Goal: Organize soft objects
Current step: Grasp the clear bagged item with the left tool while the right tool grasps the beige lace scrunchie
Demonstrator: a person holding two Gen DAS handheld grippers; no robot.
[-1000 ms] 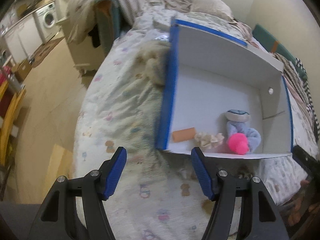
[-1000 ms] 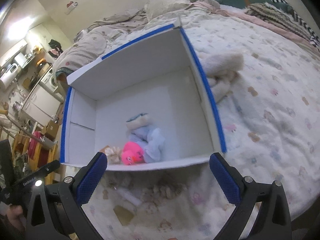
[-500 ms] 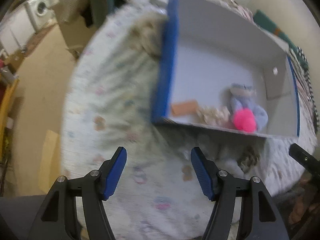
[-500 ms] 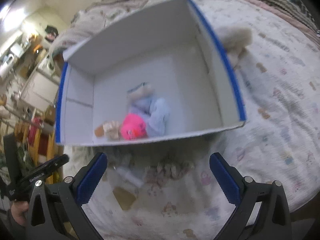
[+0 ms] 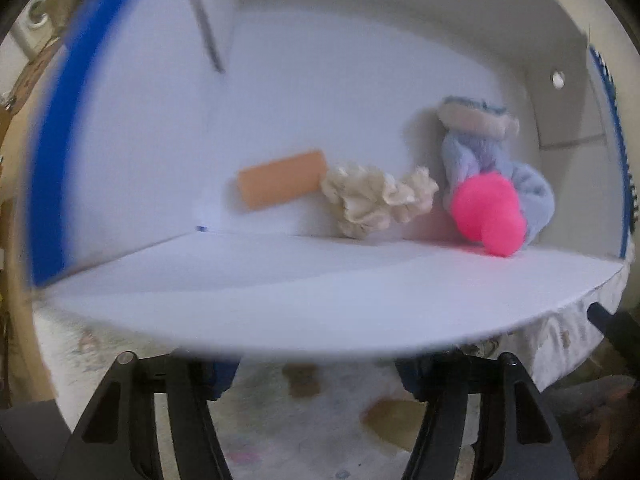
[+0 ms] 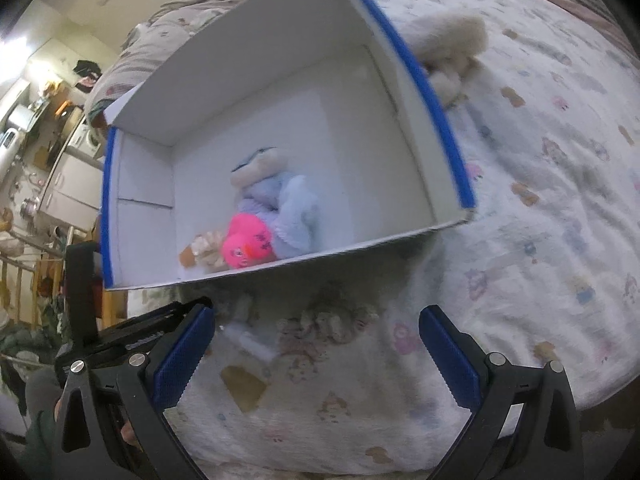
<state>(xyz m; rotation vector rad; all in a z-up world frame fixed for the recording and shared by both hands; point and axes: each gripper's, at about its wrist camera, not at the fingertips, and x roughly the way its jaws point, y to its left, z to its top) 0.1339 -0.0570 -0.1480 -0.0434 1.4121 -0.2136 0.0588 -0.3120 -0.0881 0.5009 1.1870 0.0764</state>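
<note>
A white box with blue-taped rims (image 6: 424,68) lies on the bed. Inside it lie a pale blue plush (image 5: 476,152), a pink ball toy (image 5: 486,212), a cream ruffled piece (image 5: 372,202) and an orange block (image 5: 280,184); they also show in the right wrist view, the pink toy (image 6: 248,246) against the near wall. My left gripper (image 5: 316,368) is open, close under the box's near wall (image 5: 320,300), its fingertips hidden beneath it. My right gripper (image 6: 316,348) is open and empty above the bedspread, with a brownish fluffy piece (image 6: 328,320) lying between its fingers.
A cream plush (image 6: 452,52) lies on the bed beyond the box's right wall. A white tube (image 6: 248,340) and a tan card (image 6: 244,388) lie on the bedspread by the right gripper. The left gripper's body (image 6: 132,332) shows at lower left. Kitchen furniture stands far left.
My left gripper has moved forward right up to the box, so the box now fills its view. My right gripper has dropped slightly lower over the bedspread.
</note>
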